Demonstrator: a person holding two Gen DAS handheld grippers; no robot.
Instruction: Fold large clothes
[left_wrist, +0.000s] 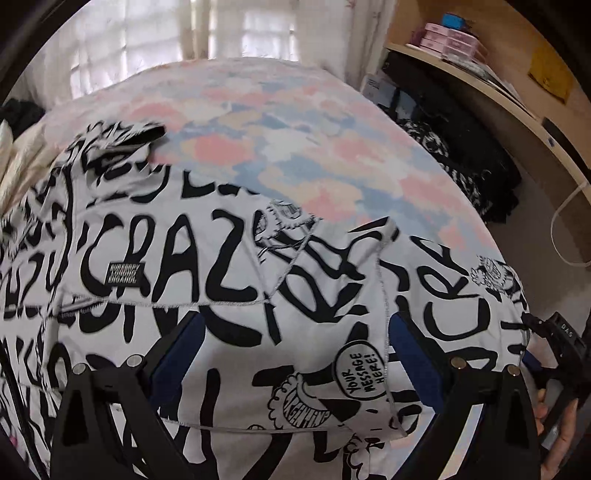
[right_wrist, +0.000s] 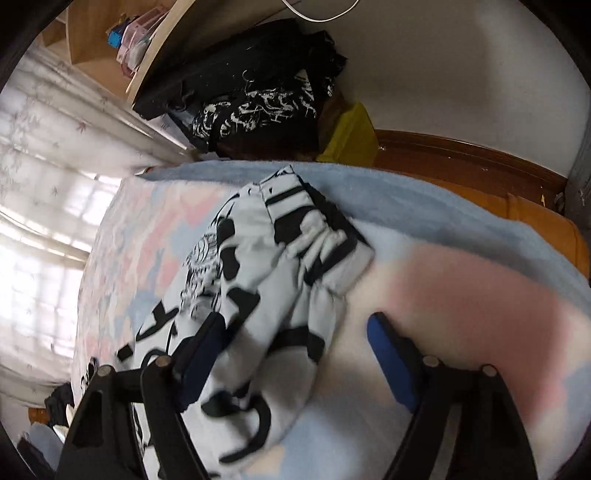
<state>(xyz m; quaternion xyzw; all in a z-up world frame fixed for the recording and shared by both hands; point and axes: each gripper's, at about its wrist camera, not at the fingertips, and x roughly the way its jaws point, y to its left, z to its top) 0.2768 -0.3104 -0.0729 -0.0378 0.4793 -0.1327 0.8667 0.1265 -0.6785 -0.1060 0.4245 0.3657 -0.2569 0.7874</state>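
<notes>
While the garment (left_wrist: 229, 280), white with heavy black lettering and cartoon drawings, lies spread over the bed (left_wrist: 280, 147), both grippers hang above it with their fingers apart. In the left wrist view the left gripper (left_wrist: 295, 332) stands wide over the printed cloth, its blue pads (left_wrist: 177, 354) to either side of a seamed panel; nothing is pinched between them, and whether the tips touch the fabric cannot be told. At the right edge of that view the right gripper (left_wrist: 554, 343) shows beside the cloth, with part of a hand (left_wrist: 557, 435) below it. In the right wrist view the right gripper (right_wrist: 295, 328) is also released, its fingers spread: a sleeve (right_wrist: 295, 251) of the garment runs up between them, close to the left-side pad (right_wrist: 207, 347), while the other pad sits over bare bedding. The sleeve's cuff end lies bunched near the bed's far edge, on the pastel pink, blue and white cover. Beyond the bed a pile of dark clothes (right_wrist: 258, 96) sits under a wooden shelf (left_wrist: 480, 85), and curtains (right_wrist: 55, 155) hang bright with window light.
</notes>
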